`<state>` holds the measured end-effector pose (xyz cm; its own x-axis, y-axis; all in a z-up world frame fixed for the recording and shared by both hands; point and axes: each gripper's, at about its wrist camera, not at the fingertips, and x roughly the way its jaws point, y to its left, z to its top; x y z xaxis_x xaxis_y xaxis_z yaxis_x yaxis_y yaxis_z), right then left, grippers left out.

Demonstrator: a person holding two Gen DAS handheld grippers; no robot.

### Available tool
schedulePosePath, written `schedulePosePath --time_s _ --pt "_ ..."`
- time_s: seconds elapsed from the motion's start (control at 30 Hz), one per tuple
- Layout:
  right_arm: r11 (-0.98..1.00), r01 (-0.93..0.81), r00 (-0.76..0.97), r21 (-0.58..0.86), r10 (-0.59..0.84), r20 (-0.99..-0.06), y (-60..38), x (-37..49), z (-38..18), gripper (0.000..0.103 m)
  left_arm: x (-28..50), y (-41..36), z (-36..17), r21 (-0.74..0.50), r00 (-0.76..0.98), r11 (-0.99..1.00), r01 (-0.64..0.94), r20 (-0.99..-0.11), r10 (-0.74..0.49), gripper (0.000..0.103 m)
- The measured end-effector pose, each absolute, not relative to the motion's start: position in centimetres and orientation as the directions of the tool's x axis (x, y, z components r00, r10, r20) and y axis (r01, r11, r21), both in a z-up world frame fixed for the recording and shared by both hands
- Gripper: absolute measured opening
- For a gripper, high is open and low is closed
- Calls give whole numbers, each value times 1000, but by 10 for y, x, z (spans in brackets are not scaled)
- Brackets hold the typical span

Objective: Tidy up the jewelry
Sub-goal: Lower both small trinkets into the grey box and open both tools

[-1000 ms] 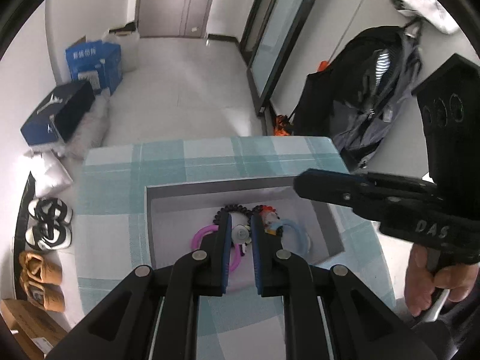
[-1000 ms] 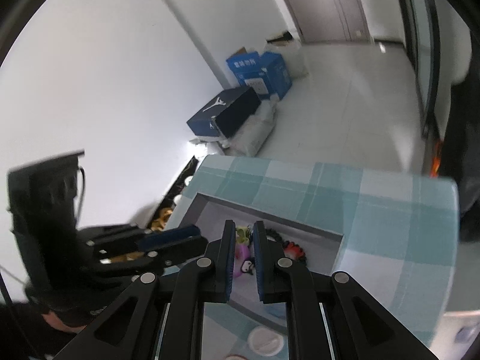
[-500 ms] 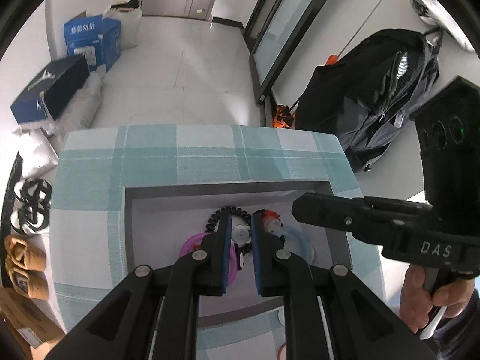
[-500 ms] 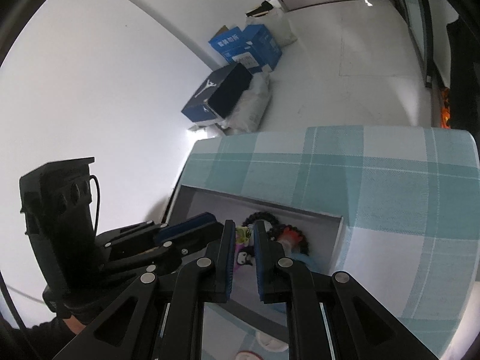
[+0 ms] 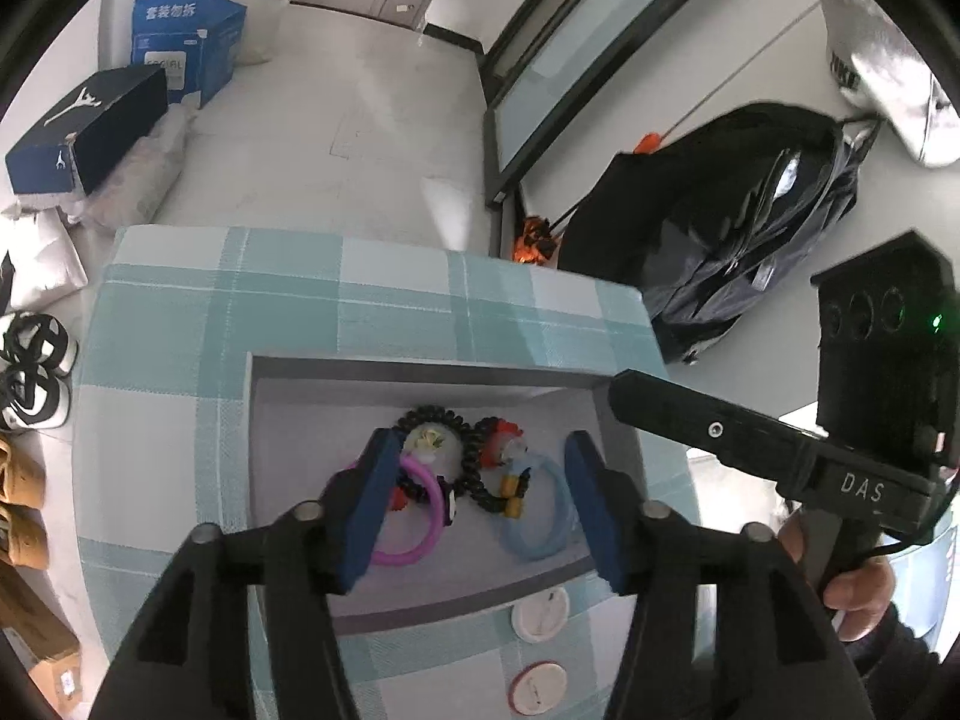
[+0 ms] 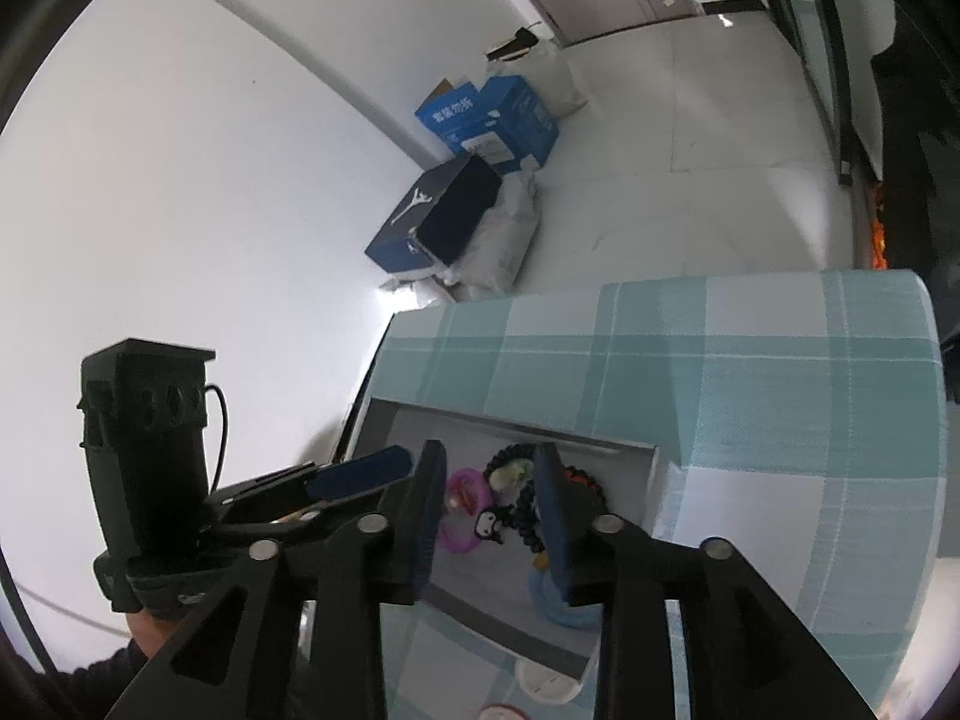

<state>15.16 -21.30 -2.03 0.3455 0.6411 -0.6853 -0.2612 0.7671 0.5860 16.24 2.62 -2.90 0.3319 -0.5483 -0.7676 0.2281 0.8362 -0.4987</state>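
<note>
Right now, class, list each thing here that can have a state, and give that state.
Left hand-held gripper: open, empty, above the tray.
Right hand-held gripper: open, empty, above the tray.
Tray: uncovered, holds the jewelry.
Pink ring: lying flat in tray.
Blue ring: lying flat in tray.
Black bead bracelet: loose among the rings.

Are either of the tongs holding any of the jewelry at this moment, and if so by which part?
Nothing is held. The left tongs and right tongs are both open above the grey tray, with the pink ring and blue ring lying loose inside.
</note>
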Motion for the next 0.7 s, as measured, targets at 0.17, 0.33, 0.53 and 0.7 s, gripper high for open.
schedulePosePath --time_s 0.17,0.33,0.53,0.7 --pt "772 -261 367 579 635 -680 -217 147 -13 44 159 32 -23 -489 358 842 227 -762 -539 53" --pt "784 -260 382 564 619 -686 -222 141 -8 56 151 30 -18 -400 399 885 239 -790 -465 53" --pt "794 -237 387 559 606 -695 -226 139 -8 64 142 28 -17 -343 417 908 241 -808 -416 53" --pt "808 -250 399 534 589 -703 -223 133 -6 68 132 22 -10 -263 459 925 276 -809 -367 53"
